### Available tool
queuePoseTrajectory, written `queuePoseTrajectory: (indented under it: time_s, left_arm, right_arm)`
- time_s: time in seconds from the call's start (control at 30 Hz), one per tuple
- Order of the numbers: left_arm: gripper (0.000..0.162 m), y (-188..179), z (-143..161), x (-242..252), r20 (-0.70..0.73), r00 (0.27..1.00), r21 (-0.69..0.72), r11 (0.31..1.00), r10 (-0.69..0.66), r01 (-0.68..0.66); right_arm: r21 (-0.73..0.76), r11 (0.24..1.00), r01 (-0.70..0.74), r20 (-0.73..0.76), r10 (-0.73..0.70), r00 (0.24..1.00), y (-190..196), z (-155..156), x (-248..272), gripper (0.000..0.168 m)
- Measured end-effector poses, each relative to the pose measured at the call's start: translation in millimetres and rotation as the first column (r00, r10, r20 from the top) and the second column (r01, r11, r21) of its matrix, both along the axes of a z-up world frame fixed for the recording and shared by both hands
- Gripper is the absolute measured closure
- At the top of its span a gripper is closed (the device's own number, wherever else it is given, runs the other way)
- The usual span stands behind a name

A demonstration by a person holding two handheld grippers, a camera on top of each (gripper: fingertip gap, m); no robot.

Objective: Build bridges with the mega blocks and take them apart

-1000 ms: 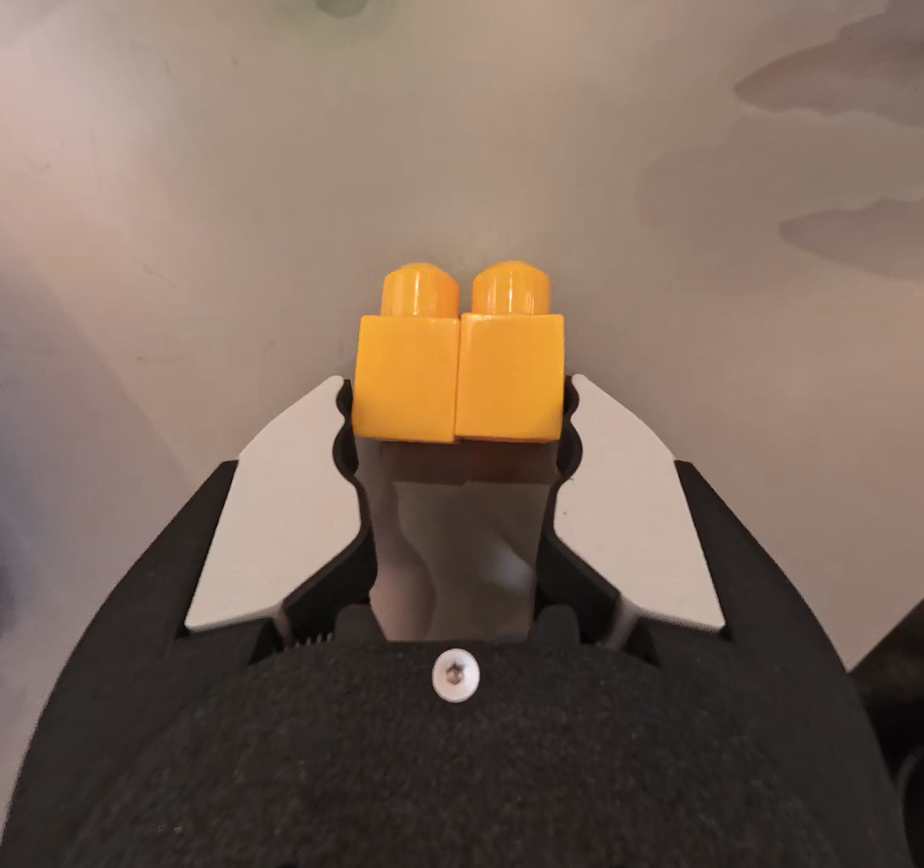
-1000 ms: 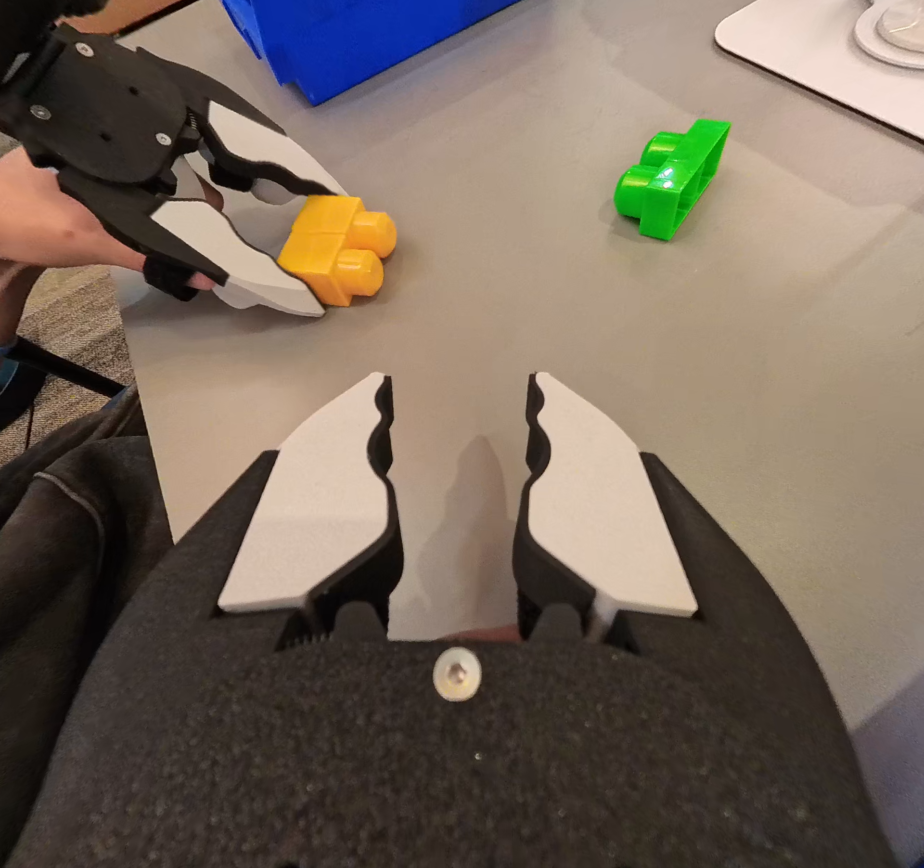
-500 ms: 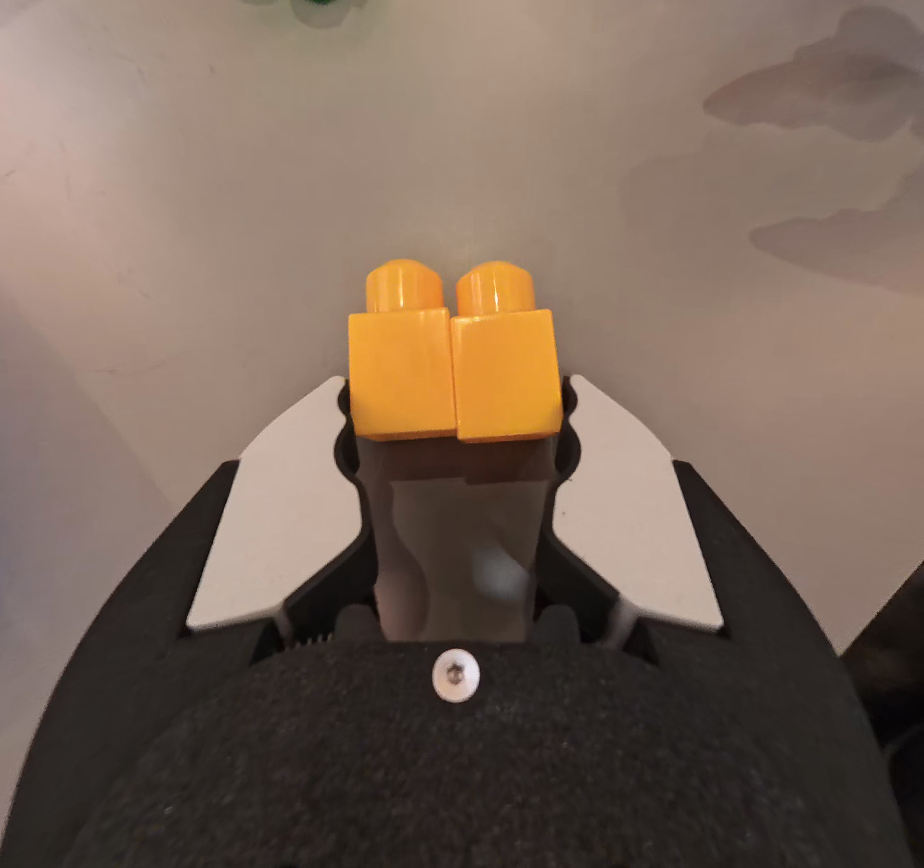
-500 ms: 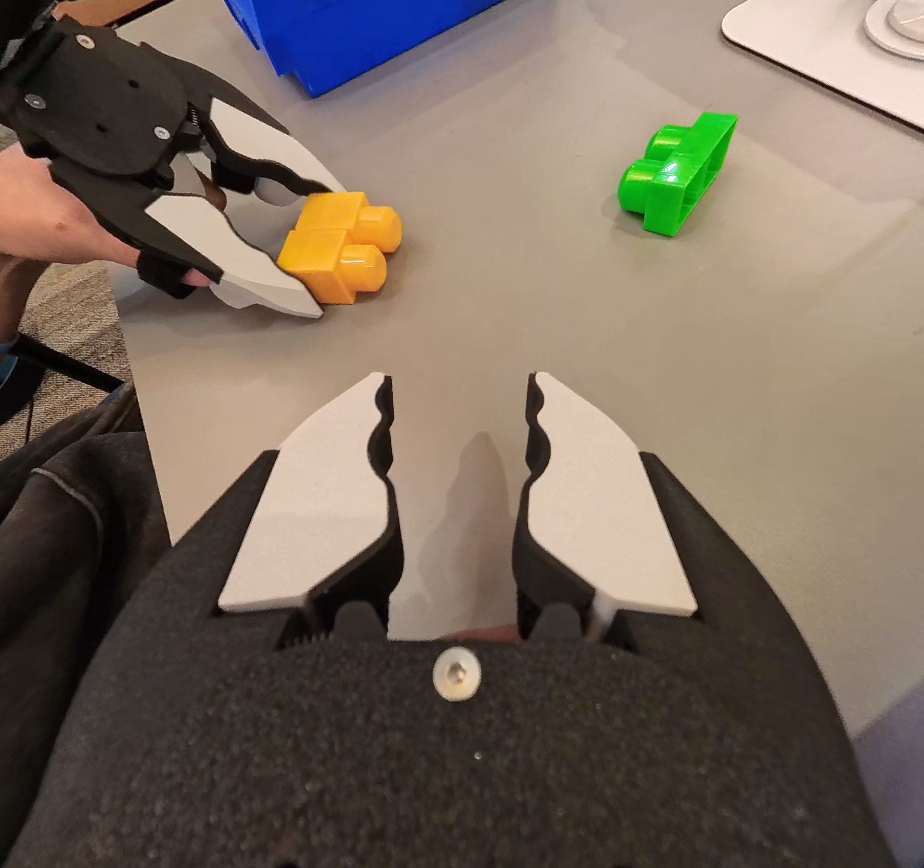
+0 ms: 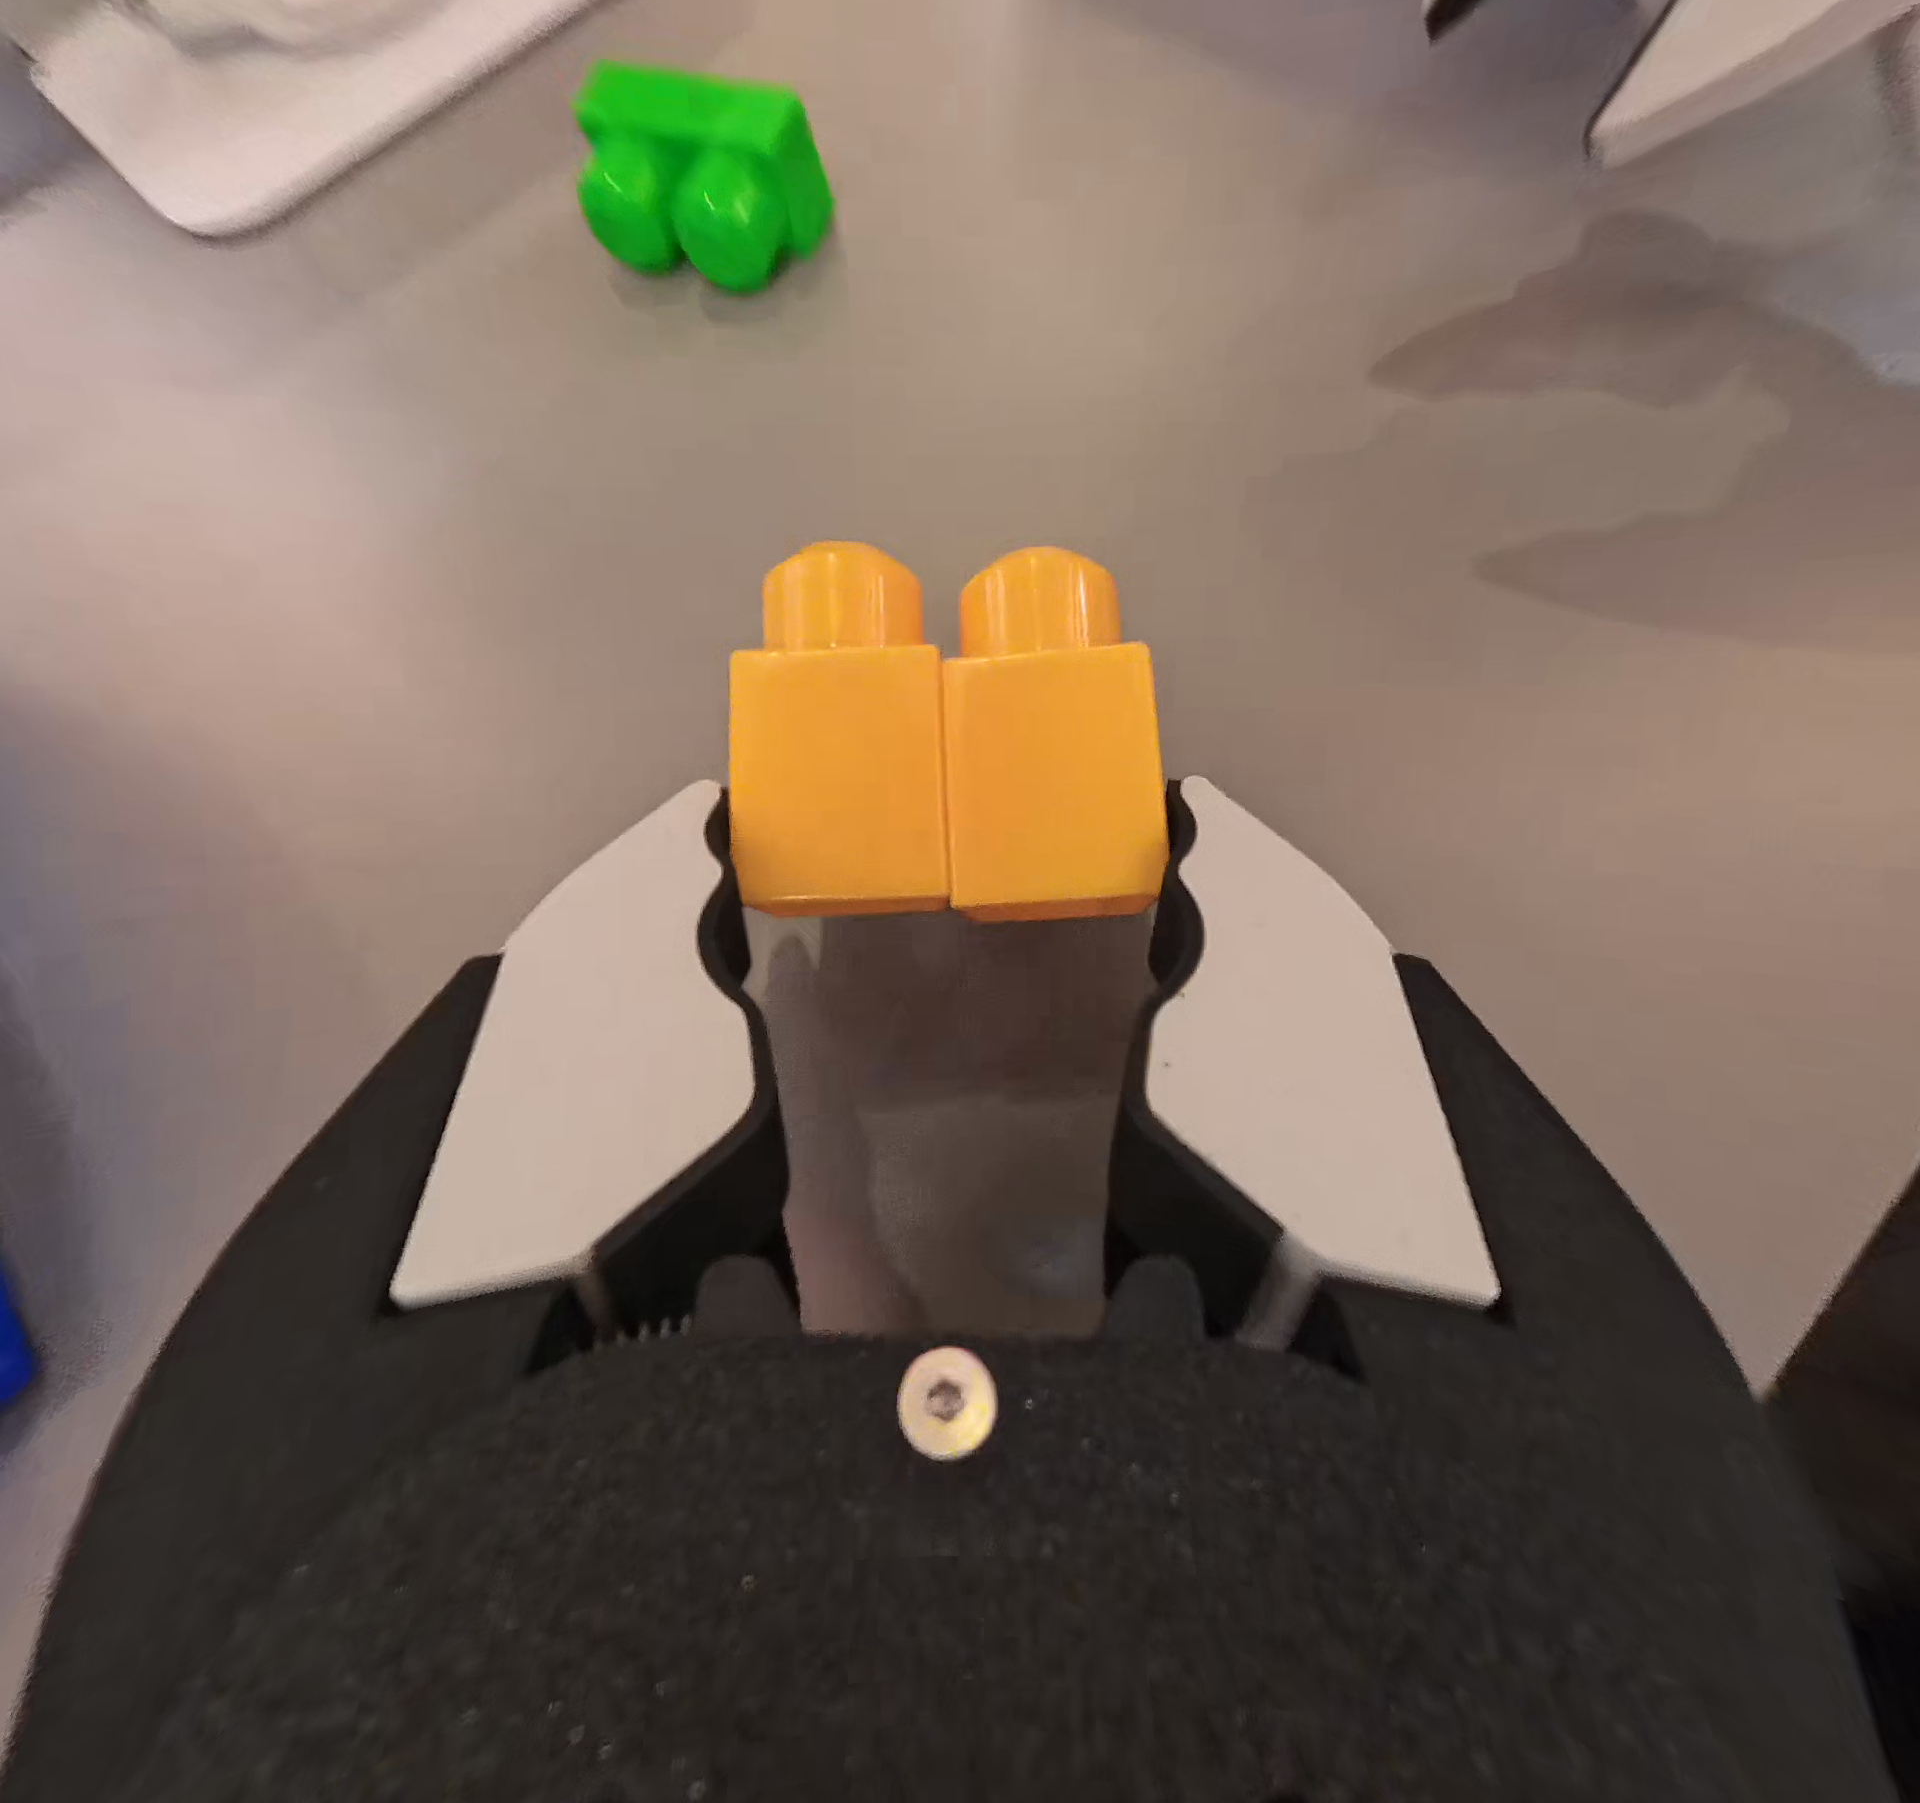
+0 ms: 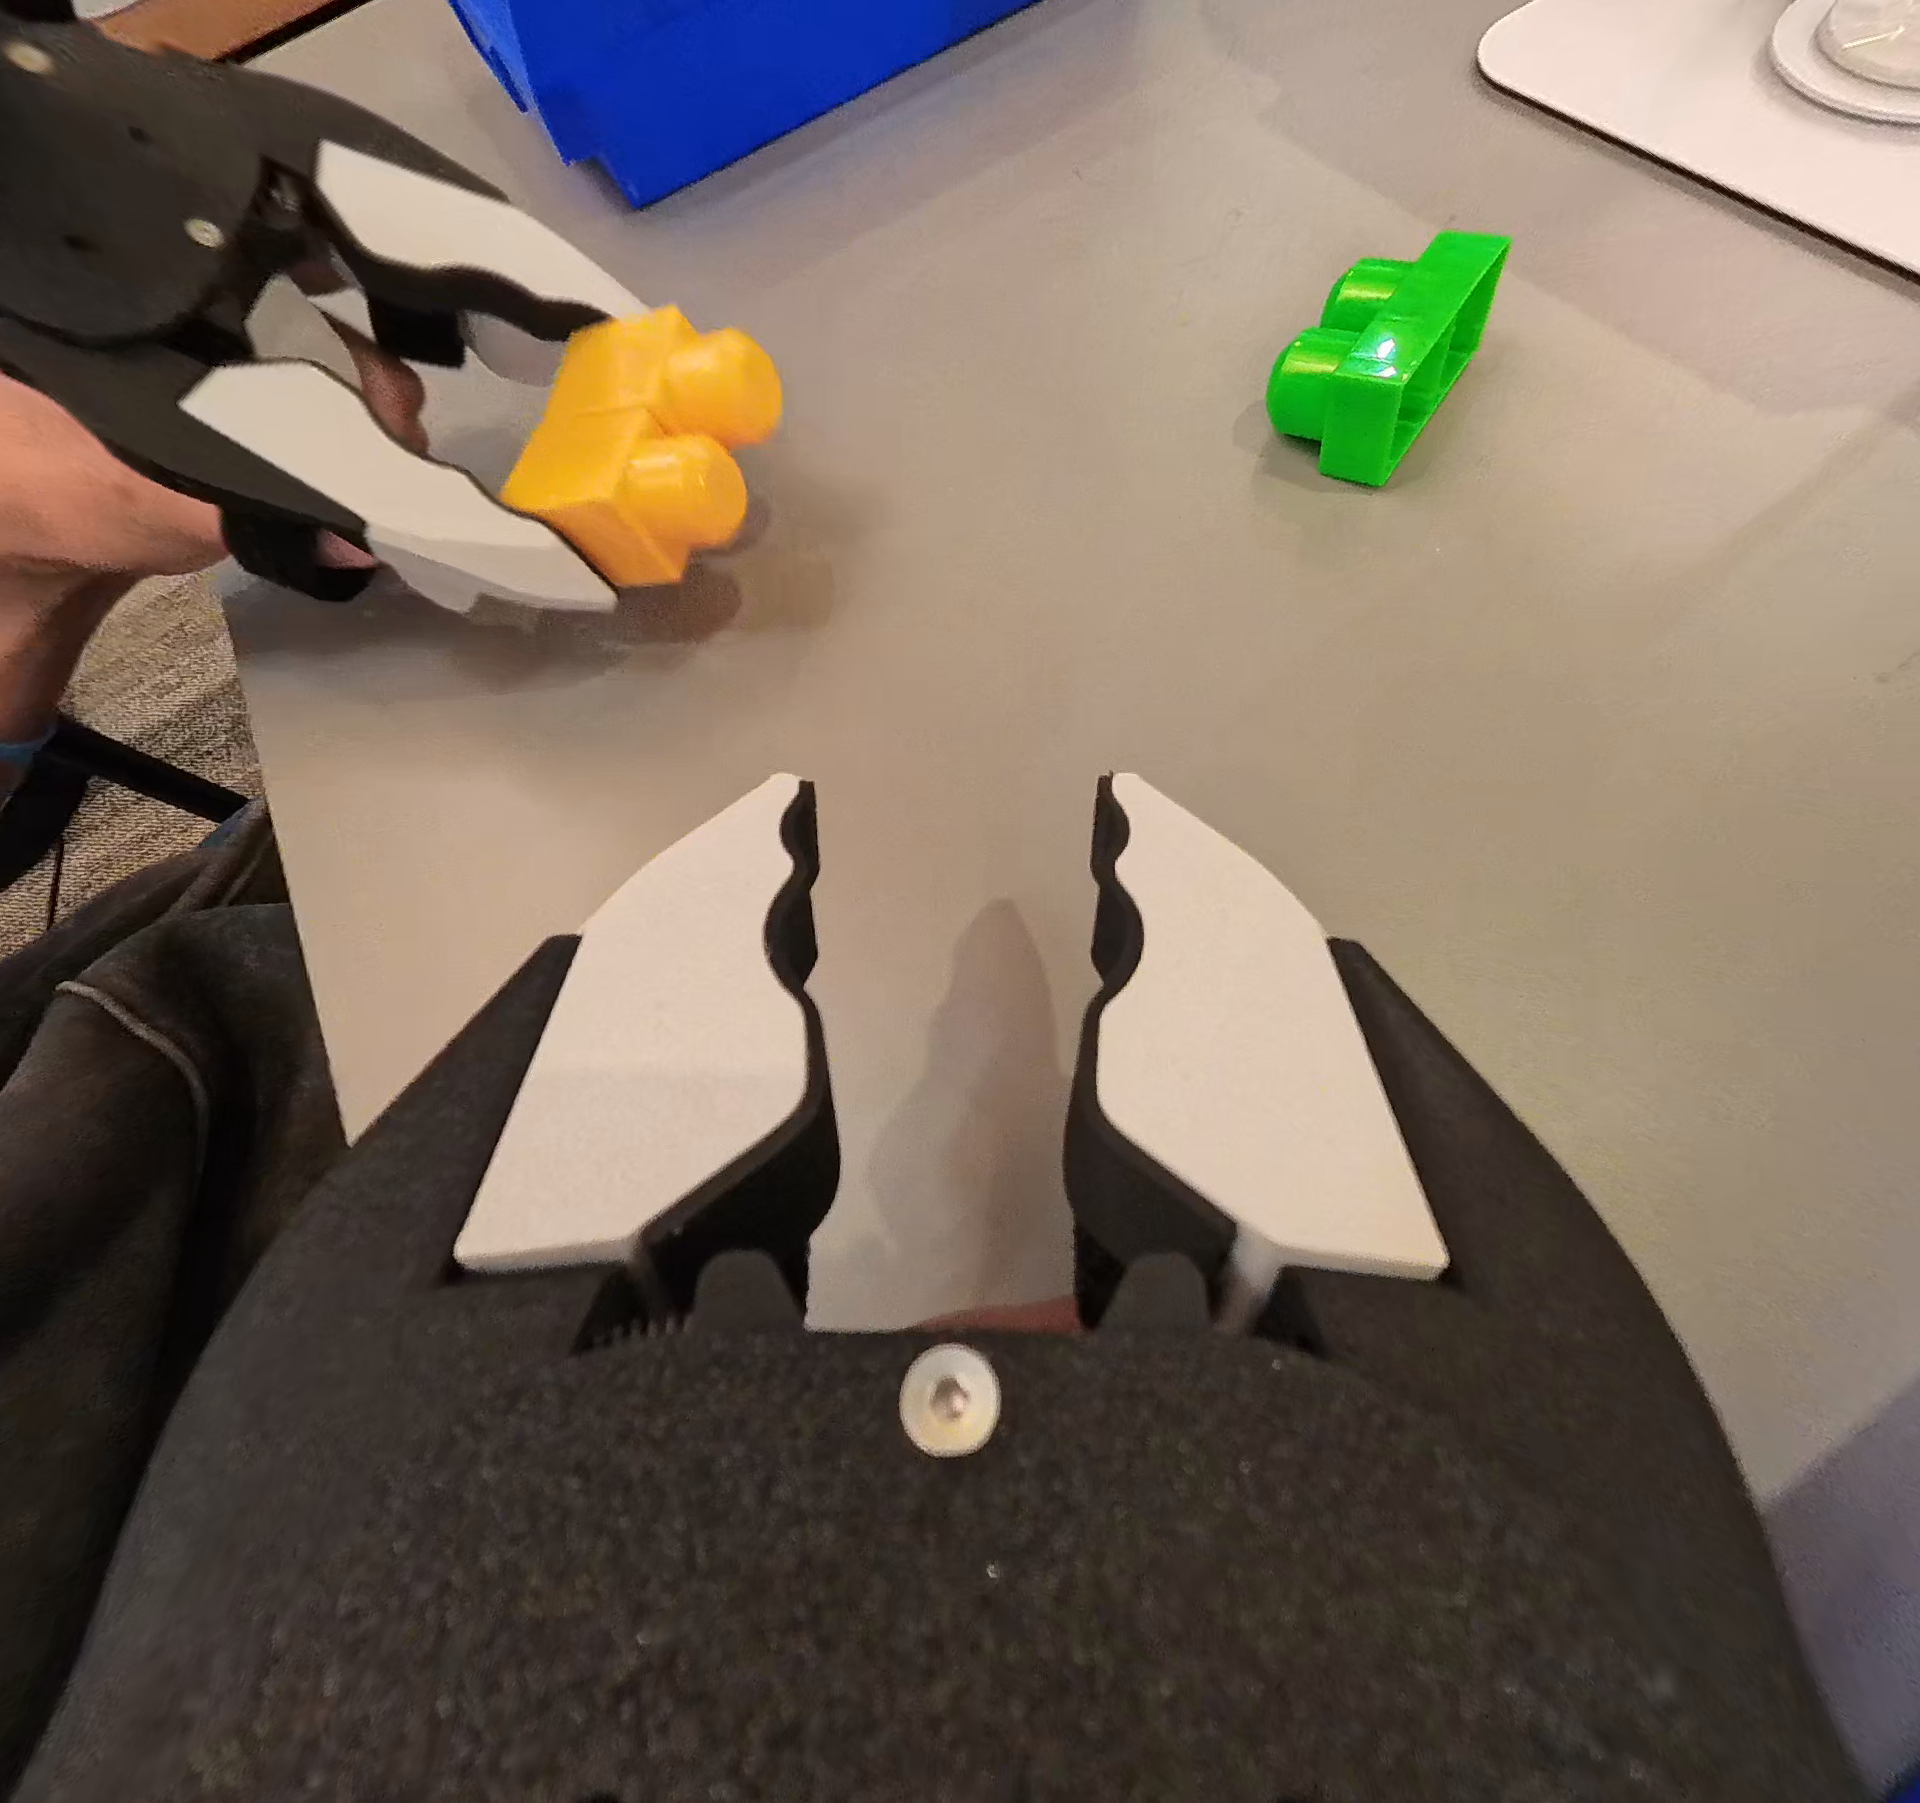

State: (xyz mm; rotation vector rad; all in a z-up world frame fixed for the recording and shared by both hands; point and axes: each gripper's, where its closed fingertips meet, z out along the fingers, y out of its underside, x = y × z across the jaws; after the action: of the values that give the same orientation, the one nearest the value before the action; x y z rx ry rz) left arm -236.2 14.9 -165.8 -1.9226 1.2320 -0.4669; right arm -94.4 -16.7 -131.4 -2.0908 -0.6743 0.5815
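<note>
The left claw point(image 5: 948, 823) is clamped on 2 orange blocks point(image 5: 940, 777), well apart from the green block point(image 6: 1387, 361) on the table point(image 6: 1143, 610). The right claw point(image 6: 954, 808) is apart, empty. They look light, stiff and slick: grip the flat sides.

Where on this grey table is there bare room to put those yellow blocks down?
Bare table lies between the yellow blocks and the green block, and ahead of the empty right gripper. The far edge is crowded by the blue bin and white tray.

Count: 2 orange blocks point(image 5: 836, 777) point(image 5: 1049, 782); 1 green block point(image 6: 1387, 361); 1 blue bin point(image 6: 810, 8); 1 white tray point(image 6: 1662, 80); 2 grippers point(image 5: 948, 808) point(image 6: 954, 797).
</note>
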Motion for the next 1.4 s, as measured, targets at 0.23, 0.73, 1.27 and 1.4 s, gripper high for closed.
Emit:
queuePoseTrajectory:
  time_s: [0.23, 0.73, 1.27, 1.4]
  left_arm:
    - [0.086, 0.7, 32.2, -11.9, 0.280, 0.960, 0.012, 1.000, 0.019, -0.024]
    - [0.086, -8.6, 61.3, -26.7, 0.494, 0.867, 0.006, 0.998, -0.056, 0.060]
    - [0.086, -9.3, 61.5, -25.3, 0.510, 0.858, -0.022, 0.995, -0.069, 0.093]
    - [0.086, -8.7, 66.8, -26.2, 0.549, 0.833, -0.035, 0.994, -0.070, 0.107]
  right_arm:
    - [0.081, 0.996, -0.023, 0.184, 0.008, 0.983, 14.9, 2.0, 8.8, 0.112]
    - [-0.341, 0.775, -0.533, 0.774, 0.552, 0.309, 179.2, -18.0, -8.1, 0.092]
    - [-0.270, 0.786, -0.556, 0.595, 0.590, 0.546, 175.4, -21.4, -32.8, 0.097]
    - [0.071, 0.842, -0.535, 0.135, 0.523, 0.842, 127.9, 75.8, -62.0, 0.097]
